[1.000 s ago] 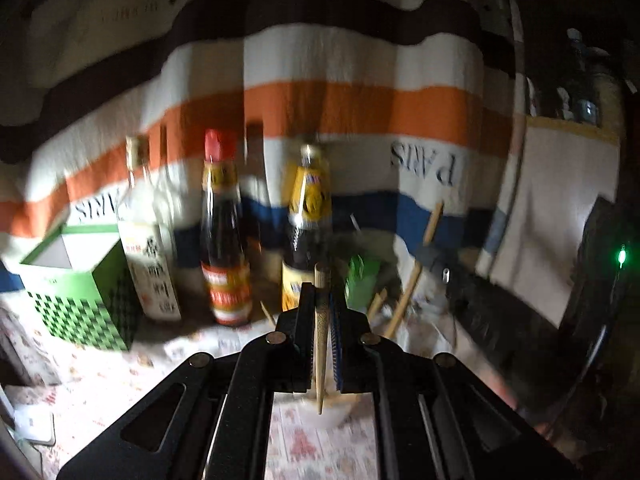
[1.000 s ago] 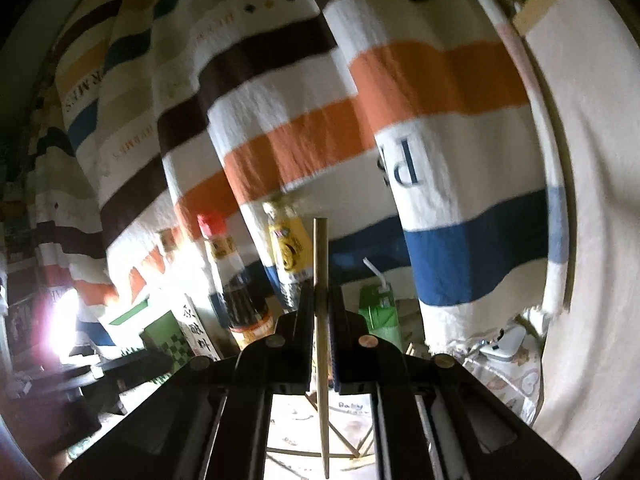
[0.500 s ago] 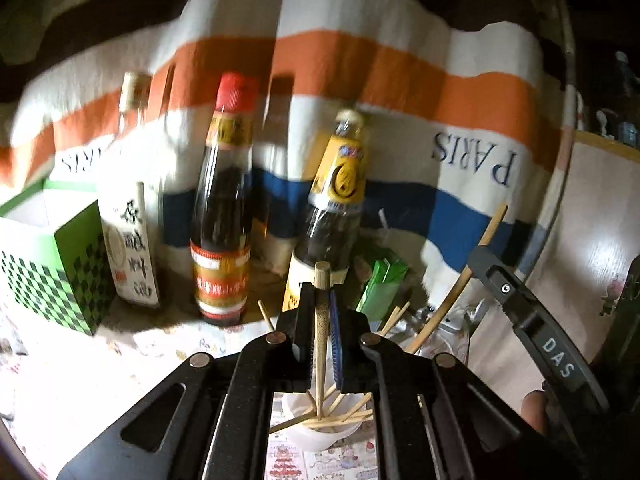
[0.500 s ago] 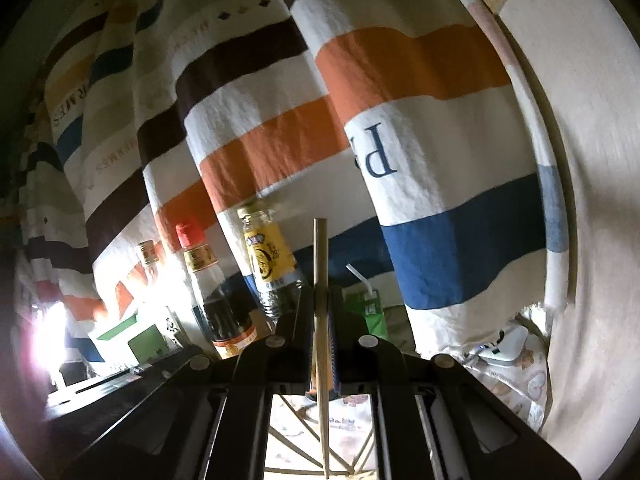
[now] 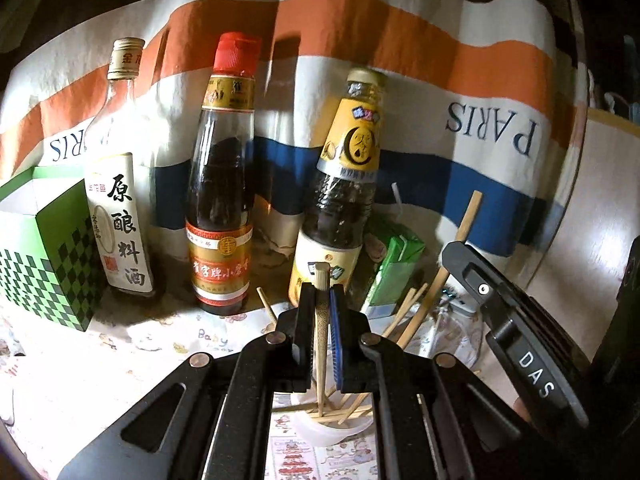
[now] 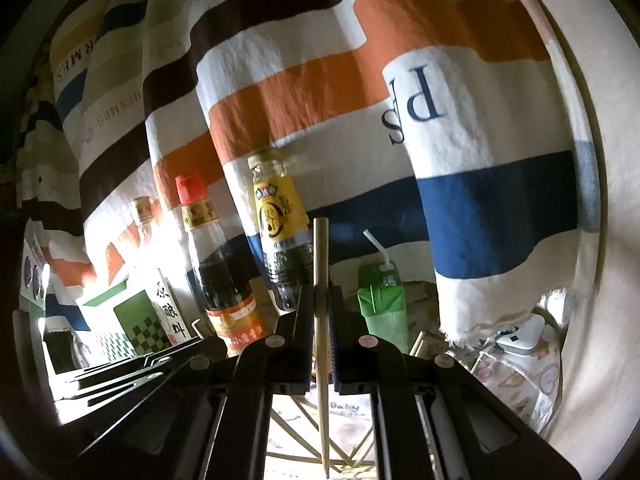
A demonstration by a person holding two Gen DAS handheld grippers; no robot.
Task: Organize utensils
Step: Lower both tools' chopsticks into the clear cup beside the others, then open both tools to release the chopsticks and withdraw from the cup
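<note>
Printed cloth with little cartoon figures covers the tabletop (image 5: 80, 380) under both my claws, and I work close over it. My left claw (image 5: 322, 312) is clamped on a patterned chopstick (image 5: 320, 320), held upright so its thin end points down into the white cup (image 5: 320, 430) directly beneath, where other chopsticks (image 5: 352, 408) already lie fanned against the rim. My right claw (image 6: 321, 320) is likewise pinched on a plain chopstick (image 6: 320, 280), upright and tip-down over that same bundle, so I judge both are meant to drop in together. Just past the left claw's tips stand three sauce bottles in a row: a yellow-labelled bottle (image 5: 344, 192), a red-capped bottle (image 5: 224, 184) and a cooking wine bottle (image 5: 120, 184). A green carton (image 5: 394, 268) sits to their right, a green checkered box (image 5: 44, 256) far left. Behind everything hangs a striped towel (image 5: 440, 80), probably a backdrop.
</note>
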